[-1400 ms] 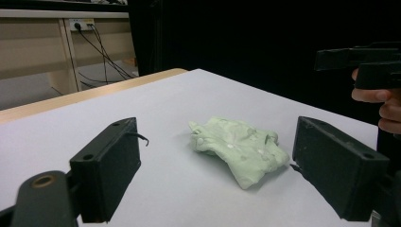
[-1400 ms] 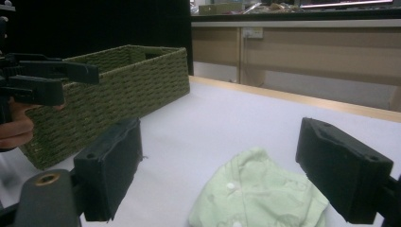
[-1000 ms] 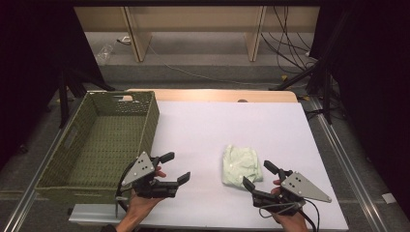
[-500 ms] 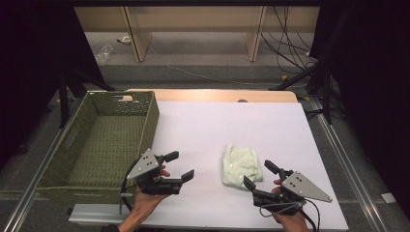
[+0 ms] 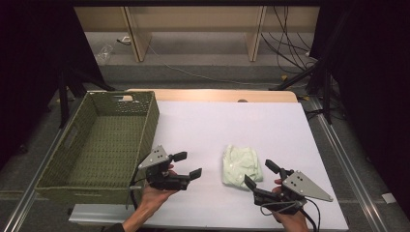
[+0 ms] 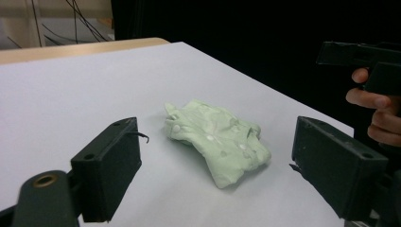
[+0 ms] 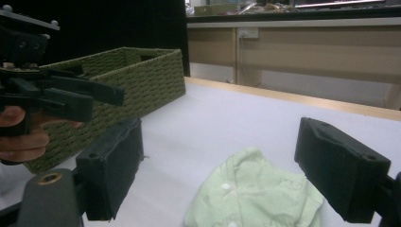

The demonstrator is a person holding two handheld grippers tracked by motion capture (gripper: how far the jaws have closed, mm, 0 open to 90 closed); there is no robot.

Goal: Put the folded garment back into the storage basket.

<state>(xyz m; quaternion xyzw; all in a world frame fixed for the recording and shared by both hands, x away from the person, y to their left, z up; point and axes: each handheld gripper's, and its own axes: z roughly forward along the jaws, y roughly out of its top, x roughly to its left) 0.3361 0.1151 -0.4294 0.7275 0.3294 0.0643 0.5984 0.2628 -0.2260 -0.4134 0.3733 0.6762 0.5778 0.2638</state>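
The left tongs [image 5: 188, 165] had moved slightly right and toward the cloth [image 5: 239, 165] over the last second, while the right tongs [image 5: 261, 174] had held their place at its near right edge. Both pairs stood with jaws wide apart and empty; in each gripper view the cloth lay on the table between the two black jaws and beyond them. The cloth [image 6: 217, 140], a pale green crumpled garment with white buttons, rested on the white table [image 5: 232, 125], well apart from the empty basket [image 5: 104, 145] at the left. The shift indicated an approach from both sides, with the left tongs not yet at the cloth; a grasp appeared to be the next step, probably followed by transfer to the basket.
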